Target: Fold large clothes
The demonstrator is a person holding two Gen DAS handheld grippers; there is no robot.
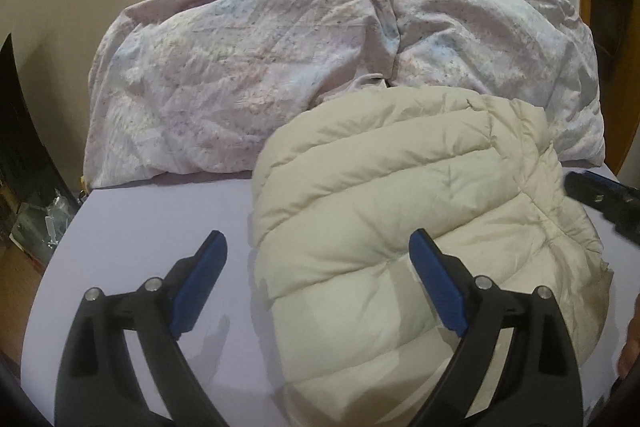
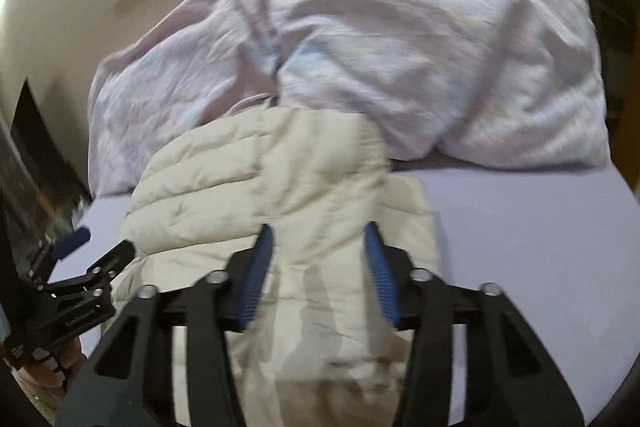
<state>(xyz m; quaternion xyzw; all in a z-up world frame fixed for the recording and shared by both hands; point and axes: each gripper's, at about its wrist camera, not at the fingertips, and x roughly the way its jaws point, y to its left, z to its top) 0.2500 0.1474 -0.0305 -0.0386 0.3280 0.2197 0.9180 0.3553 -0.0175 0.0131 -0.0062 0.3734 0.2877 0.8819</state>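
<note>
Left gripper point(image 1: 318, 251) fingers spread wide, holding nothing, straddling the near-left edge of the cream puffer jacket point(image 1: 420, 211), likely lining up a grab. Right gripper point(image 2: 318, 247) fingers partly apart over a raised jacket fold; contact unclear through blur. Jacket lies bunched mid-bed on the lilac sheet point(image 1: 152, 227), probably mid-fold. Crumpled duvet point(image 1: 248, 67) heaped at the far edge, probably pushed aside for room.

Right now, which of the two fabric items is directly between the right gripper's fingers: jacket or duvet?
The cream quilted puffer jacket. It lies on the bed between the open right gripper. The crumpled lilac duvet is heaped farther back, beyond either gripper.
</note>
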